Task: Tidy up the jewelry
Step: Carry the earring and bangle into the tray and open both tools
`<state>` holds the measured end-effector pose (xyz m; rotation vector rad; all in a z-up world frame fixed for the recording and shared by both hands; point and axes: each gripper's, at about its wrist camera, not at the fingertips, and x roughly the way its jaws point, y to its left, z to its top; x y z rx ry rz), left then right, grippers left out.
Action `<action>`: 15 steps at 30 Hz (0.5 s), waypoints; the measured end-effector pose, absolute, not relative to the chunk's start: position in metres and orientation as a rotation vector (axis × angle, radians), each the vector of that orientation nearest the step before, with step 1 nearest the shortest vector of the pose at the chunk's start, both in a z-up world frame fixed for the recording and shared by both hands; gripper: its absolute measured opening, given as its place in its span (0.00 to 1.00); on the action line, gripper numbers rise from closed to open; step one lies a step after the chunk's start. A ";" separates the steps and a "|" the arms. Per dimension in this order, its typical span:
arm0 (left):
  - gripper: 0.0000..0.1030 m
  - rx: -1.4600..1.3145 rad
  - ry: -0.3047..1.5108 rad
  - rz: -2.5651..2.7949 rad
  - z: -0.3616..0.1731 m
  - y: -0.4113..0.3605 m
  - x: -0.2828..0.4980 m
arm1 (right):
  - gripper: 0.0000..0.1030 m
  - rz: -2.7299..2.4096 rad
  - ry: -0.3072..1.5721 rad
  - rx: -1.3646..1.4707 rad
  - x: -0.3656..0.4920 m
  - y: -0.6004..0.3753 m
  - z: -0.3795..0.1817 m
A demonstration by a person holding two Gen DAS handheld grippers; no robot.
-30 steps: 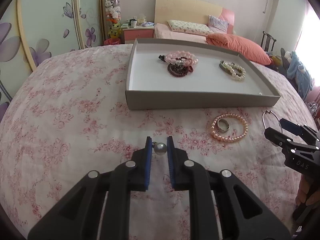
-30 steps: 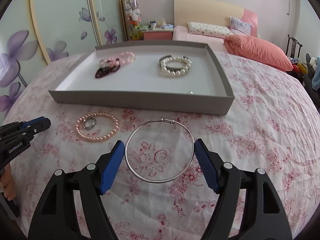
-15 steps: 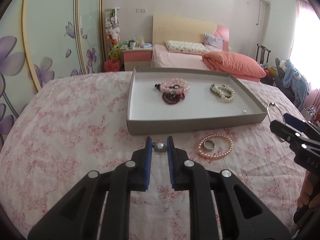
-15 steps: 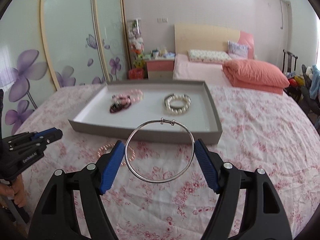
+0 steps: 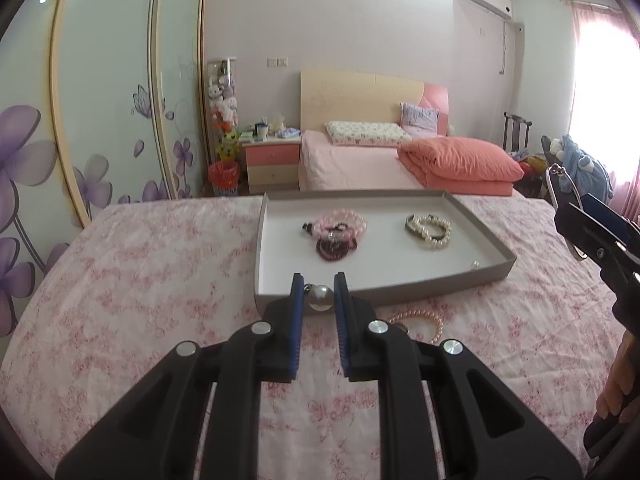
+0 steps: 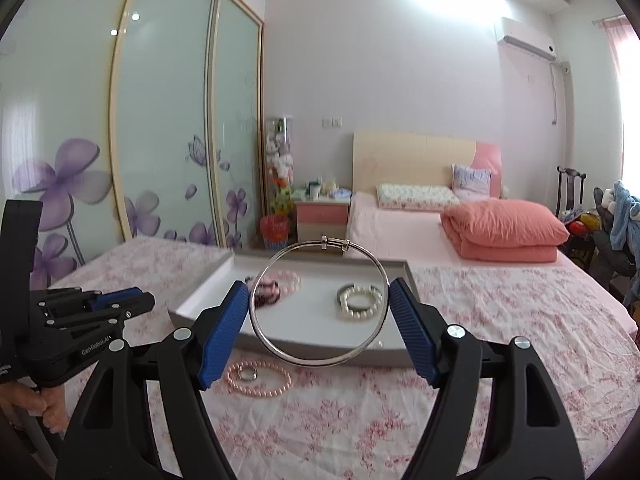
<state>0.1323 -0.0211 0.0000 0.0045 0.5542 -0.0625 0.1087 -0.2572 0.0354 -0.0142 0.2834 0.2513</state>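
My left gripper (image 5: 319, 294) is shut on a pearl earring (image 5: 320, 297), held above the bed in front of the grey tray's (image 5: 400, 290) near wall. My right gripper (image 6: 319, 306) is shut on a silver bangle (image 6: 280, 354), held up before the tray (image 6: 320, 348). The tray holds a pink bead bracelet (image 5: 344, 220), a dark bracelet (image 5: 334, 249), a white pearl bracelet (image 5: 434, 232) and a small pearl (image 5: 475, 265). A pink pearl bracelet (image 6: 260, 380) with a ring (image 6: 247, 373) inside it lies on the bedspread before the tray.
The floral bedspread (image 5: 140, 280) surrounds the tray. Behind it are a second bed with a folded salmon quilt (image 5: 460, 164), a nightstand (image 5: 274, 160) and sliding wardrobe doors (image 5: 100, 100). A chair with clothes (image 6: 616, 232) stands at right.
Both grippers have risen and tilted up, each keeping its hold; the tray and bedspread now sit lower in both views and more of the room shows.
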 end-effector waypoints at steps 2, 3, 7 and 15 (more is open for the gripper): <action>0.15 0.008 0.537 -0.063 0.006 -0.023 0.133 | 0.70 0.247 0.264 -0.013 0.109 -0.257 0.038; 0.15 0.008 0.532 -0.063 0.008 -0.023 0.133 | 0.70 0.245 0.260 -0.011 0.110 -0.256 0.040; 0.15 0.008 0.516 -0.068 0.014 -0.025 0.138 | 0.70 0.241 0.245 -0.003 0.113 -0.255 0.044; 0.15 -0.007 0.519 -0.069 0.023 -0.026 0.159 | 0.70 0.231 0.190 -0.008 0.123 -0.253 0.058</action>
